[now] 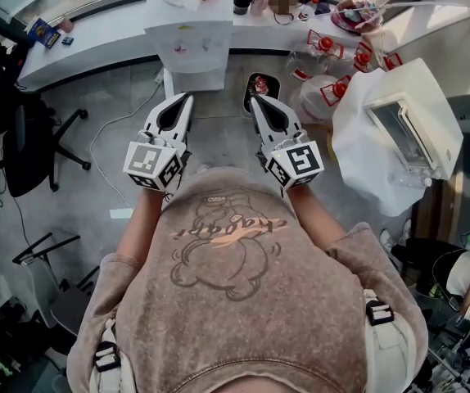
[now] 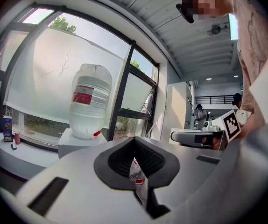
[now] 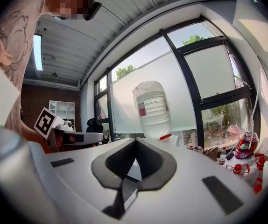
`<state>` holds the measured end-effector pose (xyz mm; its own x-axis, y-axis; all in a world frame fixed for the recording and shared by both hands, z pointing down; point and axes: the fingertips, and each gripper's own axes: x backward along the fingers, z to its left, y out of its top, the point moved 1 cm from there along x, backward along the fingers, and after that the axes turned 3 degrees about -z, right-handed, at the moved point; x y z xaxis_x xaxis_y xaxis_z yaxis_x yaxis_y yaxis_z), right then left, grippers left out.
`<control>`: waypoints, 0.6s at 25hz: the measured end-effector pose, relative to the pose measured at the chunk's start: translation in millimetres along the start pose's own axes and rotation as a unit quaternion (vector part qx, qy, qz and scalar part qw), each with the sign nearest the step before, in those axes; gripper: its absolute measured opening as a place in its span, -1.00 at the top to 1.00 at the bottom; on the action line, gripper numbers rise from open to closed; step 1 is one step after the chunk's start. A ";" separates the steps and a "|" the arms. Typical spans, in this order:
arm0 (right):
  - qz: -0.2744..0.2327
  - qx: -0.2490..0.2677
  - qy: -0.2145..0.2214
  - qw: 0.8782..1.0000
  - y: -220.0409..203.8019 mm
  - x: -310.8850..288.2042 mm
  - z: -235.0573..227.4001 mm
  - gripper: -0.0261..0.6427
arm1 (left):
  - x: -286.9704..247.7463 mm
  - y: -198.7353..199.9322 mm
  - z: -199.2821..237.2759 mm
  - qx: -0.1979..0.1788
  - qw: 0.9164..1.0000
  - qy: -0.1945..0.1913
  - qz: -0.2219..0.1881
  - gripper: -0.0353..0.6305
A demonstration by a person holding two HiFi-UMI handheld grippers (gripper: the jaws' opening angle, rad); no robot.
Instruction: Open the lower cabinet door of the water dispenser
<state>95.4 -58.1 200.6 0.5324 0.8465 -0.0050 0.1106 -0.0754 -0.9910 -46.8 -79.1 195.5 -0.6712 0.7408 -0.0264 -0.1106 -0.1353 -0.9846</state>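
Observation:
The white water dispenser (image 1: 189, 43) stands against the window counter, straight ahead of me, with a large clear bottle (image 2: 88, 101) upside down on top. From above I cannot make out its lower cabinet door, and both gripper views hide it behind the gripper bodies. My left gripper (image 1: 183, 99) and right gripper (image 1: 256, 101) are held side by side at chest height and point at the dispenser, a short way off it. Both have their jaws together with nothing held. The left gripper (image 2: 135, 139) and the right gripper (image 3: 135, 140) each show tips that meet.
A white counter (image 1: 96, 35) runs along the window. A black office chair (image 1: 22, 137) stands at the left. On the right are a white-draped appliance (image 1: 399, 129) and red-capped bottles (image 1: 333, 47). A dark bin (image 1: 261, 87) sits on the floor beside the dispenser.

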 end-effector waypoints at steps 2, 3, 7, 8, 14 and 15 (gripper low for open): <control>0.007 0.000 0.003 1.000 -8.2 -2.7 -1.1 0.90 | -0.8 -8.2 1.9 0.000 1.000 0.001 0.005 0.84; 0.010 0.000 0.005 1.000 -12.1 -4.0 -1.5 0.90 | -0.9 -12.0 3.2 0.000 1.000 0.002 0.006 0.84; 0.023 0.002 -0.001 1.000 -25.7 -4.9 -4.6 0.90 | 3.4 -25.2 13.8 0.011 1.000 0.023 0.010 0.84; 0.024 -0.001 -0.006 1.000 -27.7 -4.4 -6.1 0.90 | 5.7 -27.3 17.4 0.015 0.999 0.030 0.010 0.84; 0.025 -0.012 -0.019 0.999 -34.5 -3.6 -9.9 0.90 | 20.3 -33.1 36.5 0.033 0.997 0.067 0.001 0.84; 0.024 -0.013 -0.020 0.999 -34.5 -3.1 -10.4 0.90 | 22.0 -33.2 38.0 0.034 0.997 0.070 0.001 0.85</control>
<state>98.7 -63.6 236.1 0.5032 0.8622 -0.0583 0.1071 -0.1291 -0.9858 -85.7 -83.3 234.2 -0.5630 0.8245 -0.0572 -0.1611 -0.1773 -0.9709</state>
